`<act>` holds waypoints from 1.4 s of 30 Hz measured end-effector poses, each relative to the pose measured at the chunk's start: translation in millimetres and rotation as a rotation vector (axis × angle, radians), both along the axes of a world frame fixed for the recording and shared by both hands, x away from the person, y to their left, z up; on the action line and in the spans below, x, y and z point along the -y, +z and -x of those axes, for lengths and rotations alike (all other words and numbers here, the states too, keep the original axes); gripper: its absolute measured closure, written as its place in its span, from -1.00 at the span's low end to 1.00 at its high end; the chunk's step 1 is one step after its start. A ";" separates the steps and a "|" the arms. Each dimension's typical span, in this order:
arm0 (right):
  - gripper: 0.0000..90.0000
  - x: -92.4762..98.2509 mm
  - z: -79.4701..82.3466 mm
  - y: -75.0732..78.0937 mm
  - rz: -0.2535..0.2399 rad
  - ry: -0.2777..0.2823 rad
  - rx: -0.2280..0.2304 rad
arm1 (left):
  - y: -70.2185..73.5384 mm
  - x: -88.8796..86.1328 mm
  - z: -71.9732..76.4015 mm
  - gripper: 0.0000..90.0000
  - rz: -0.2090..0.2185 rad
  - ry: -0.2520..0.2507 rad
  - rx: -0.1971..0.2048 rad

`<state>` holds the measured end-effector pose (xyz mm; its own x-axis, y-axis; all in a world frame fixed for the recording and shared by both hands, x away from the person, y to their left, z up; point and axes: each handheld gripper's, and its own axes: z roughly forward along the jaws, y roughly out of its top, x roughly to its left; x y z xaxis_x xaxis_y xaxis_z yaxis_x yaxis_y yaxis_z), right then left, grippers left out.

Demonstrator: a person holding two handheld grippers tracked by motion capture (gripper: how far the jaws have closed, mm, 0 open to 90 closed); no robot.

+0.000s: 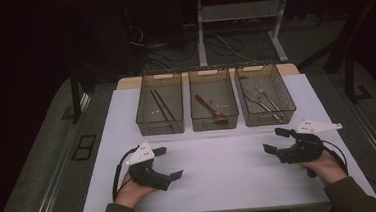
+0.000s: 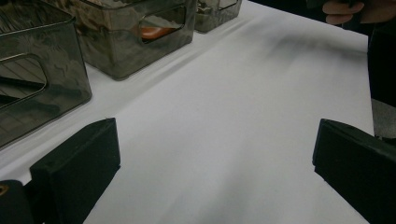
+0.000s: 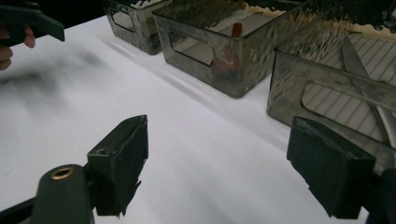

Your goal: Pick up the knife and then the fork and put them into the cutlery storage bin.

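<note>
Left gripper (image 1: 169, 163) and right gripper (image 1: 274, 140) gaped wide, empty, over matte white table (image 1: 221, 174); three ribbed smoky-plastic bins (image 1: 214, 119) behind.

The high view looks forward and down from above the near edge of the white table (image 1: 220, 169), taking in the whole top. Each gripper view sits low and close over the tabletop, angled inward toward the far bins; both share the middle bin (image 2: 135, 37) (image 3: 219, 51).

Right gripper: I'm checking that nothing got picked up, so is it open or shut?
Open. The right gripper has its black jaws standing wide apart, with bare white table between them and nothing held.
</note>
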<state>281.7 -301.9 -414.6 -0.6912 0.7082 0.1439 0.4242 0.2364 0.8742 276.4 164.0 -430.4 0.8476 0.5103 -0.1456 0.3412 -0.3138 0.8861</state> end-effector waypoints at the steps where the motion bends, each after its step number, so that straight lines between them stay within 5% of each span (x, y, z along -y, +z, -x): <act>1: -0.58 0.7 1.8 -1.4 -0.006 -0.003 -0.001 | -0.1 0.0 -0.2 -1.00 -0.001 0.001 0.000; 13: -0.59 7.8 15.4 -17.9 -0.043 -0.008 -0.022 | 0.1 -0.5 -0.1 -1.00 -0.006 0.000 0.001; 42: -0.75 -5.1 25.9 -30.0 0.045 0.053 -0.031 | -0.2 -0.3 0.3 -1.00 -0.008 -0.001 0.001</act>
<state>255.8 -296.8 -444.6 -0.7237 0.6768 0.1346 0.4363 0.2977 0.8491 276.1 164.3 -430.6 0.8483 0.5105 -0.1407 0.3398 -0.3210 0.8840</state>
